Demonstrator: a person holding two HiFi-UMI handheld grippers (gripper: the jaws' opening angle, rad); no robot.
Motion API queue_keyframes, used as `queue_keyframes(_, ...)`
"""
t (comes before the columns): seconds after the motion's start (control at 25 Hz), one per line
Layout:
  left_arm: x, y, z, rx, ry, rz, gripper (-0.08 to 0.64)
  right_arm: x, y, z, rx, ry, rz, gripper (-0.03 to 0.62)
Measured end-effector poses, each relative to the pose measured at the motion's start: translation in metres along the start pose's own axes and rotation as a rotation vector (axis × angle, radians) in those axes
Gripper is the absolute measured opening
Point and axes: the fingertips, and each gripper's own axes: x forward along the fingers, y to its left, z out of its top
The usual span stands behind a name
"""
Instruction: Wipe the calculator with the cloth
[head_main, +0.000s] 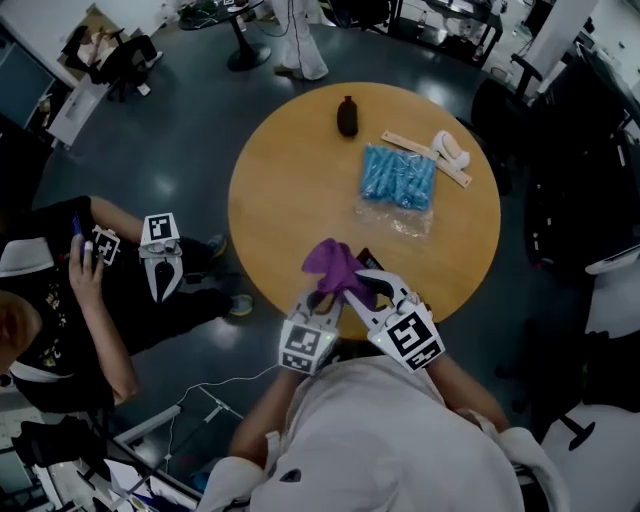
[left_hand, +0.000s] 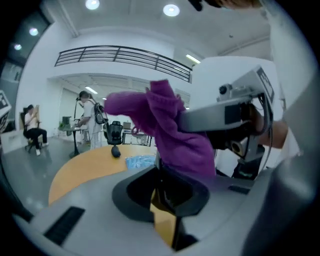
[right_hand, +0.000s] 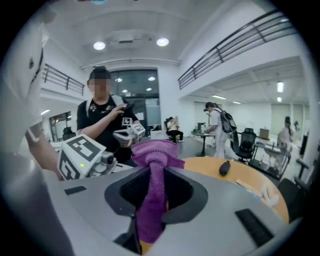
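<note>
From above, we see the crumpled purple cloth (head_main: 335, 262) draped over the dark flat calculator (head_main: 368, 262) at the near edge of the round wooden table (head_main: 290, 180). The left gripper (head_main: 320, 298) and right gripper (head_main: 362, 285) meet there.

In the left gripper view, its jaws are closed on the calculator's (left_hand: 162, 192) thin edge.

In the right gripper view, its jaws pinch a hanging fold of the cloth (right_hand: 152, 195).

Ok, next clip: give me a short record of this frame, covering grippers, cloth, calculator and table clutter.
right gripper: shut on the purple cloth
left gripper: shut on a dark flat thing, apparently the calculator
calculator: mostly covered by the cloth, at the near table edge
table: round, wooden
clutter: black object, blue packet
bystander: person seated at left
</note>
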Motion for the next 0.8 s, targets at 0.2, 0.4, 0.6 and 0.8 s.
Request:
queue_keyframes(0.2,-0.011,-0.007,0.021,0.168,-0.009,-0.080,0.044,0.004,0.019,-0.020,-0.200,0.149,0.067,0.083)
queue_keyframes(0.4,-0.023,-0.012,0.030,0.187,-0.040,-0.083,0.044,-0.001,-0.010,-0.023,-0.164,0.169,-0.004,0.083)
queue_keyframes(0.6,-0.027,-0.020,0.030,0.276,-0.060,-0.107,0.043,-0.014,-0.041,-0.027,-0.061,0.163,-0.037,0.083)
queue_keyframes(0.8,-0.035,-0.024,0.045,0.298,-0.113,-0.127,0.043,-0.025,-0.057,-0.032,0.060,0.130,-0.036,0.083)
